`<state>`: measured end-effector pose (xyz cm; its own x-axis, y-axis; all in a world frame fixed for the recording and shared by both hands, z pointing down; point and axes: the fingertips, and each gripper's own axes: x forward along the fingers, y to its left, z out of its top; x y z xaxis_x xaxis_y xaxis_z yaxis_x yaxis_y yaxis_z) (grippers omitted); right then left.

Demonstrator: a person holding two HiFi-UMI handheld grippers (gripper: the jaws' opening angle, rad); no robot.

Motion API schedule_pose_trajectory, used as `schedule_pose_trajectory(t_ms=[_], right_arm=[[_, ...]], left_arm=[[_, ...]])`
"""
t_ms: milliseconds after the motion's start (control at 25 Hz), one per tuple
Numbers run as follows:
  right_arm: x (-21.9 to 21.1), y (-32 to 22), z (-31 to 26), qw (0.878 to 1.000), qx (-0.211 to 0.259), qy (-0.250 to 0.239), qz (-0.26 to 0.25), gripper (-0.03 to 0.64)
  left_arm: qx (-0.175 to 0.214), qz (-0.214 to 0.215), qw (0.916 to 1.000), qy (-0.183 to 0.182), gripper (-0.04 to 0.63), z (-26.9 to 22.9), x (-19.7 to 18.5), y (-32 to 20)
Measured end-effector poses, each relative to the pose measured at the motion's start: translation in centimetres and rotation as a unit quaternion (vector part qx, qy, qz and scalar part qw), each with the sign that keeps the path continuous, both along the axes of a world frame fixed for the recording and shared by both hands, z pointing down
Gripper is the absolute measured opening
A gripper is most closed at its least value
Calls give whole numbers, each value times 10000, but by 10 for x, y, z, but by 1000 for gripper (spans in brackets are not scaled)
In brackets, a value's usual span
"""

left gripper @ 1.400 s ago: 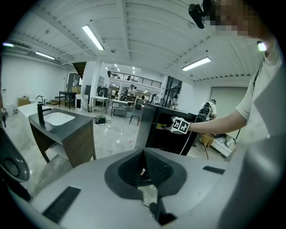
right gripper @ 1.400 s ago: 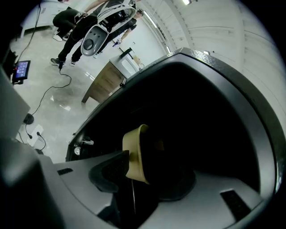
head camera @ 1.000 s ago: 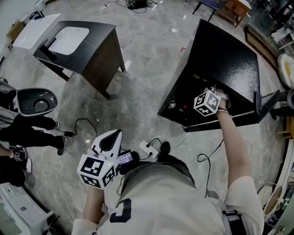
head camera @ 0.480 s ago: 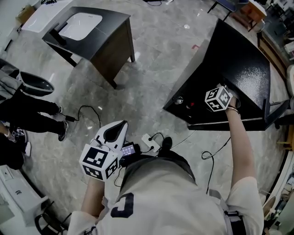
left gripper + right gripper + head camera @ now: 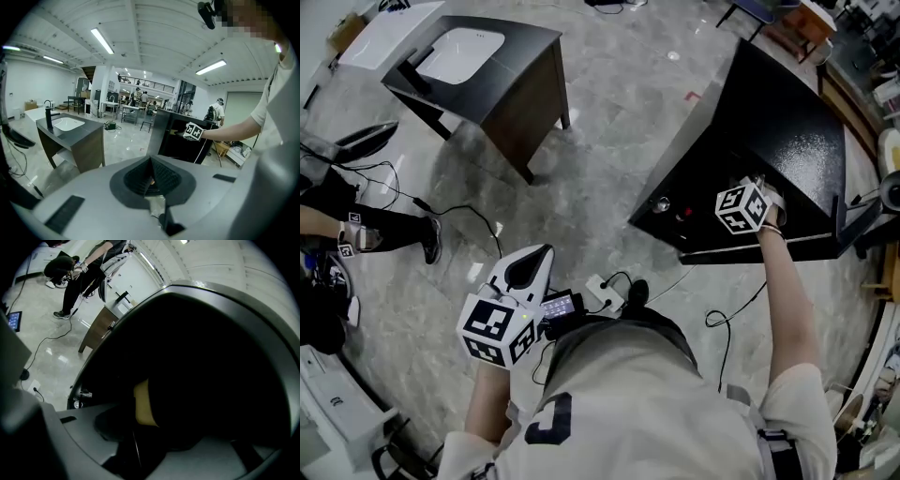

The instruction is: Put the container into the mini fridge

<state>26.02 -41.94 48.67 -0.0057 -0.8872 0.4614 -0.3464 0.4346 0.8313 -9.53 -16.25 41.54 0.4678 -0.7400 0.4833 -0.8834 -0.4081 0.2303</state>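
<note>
left gripper (image 5: 150,174) low by waist, jaws pressed together, nothing between. right gripper (image 5: 753,190) out at arm's length, jaws inside dark mouth of mini fridge (image 5: 783,122), seemingly clamped on container (image 5: 143,401): tan patch right at fingertips, rest lost in dark. far beyond left fingertips, across floor: sink cabinet (image 5: 70,133).

The left arm (image 5: 487,412) was bent close against the torso, holding the left gripper (image 5: 534,262) low and pointing forward, its 2 jaws pressed together with nothing between them. The right arm (image 5: 783,300) stretched straight ahead, forearm bare, with the right gripper (image 5: 742,206) at its far end. Its jaws sat in shadow too deep to read.
</note>
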Motion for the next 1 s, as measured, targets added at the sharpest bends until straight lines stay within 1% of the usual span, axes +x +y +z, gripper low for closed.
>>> schedule_pose_trajectory(t_ms=[320, 720, 880, 1000], right_arm=[[-5, 34, -2, 9996, -228, -146, 106, 178], [-36, 90, -41, 9980, -94, -621, 83, 178], [-53, 103, -50, 9972, -42, -746, -6, 178], [-66, 113, -56, 9956, -25, -932, -60, 178]], left_arm=[[112, 183, 9997, 73, 41, -4, -5, 4], [272, 348, 9989, 157, 41, -8, -17, 13], [376, 302, 9987, 155, 41, -13, -28, 20], [420, 224, 9987, 154, 41, -13, -36, 28]])
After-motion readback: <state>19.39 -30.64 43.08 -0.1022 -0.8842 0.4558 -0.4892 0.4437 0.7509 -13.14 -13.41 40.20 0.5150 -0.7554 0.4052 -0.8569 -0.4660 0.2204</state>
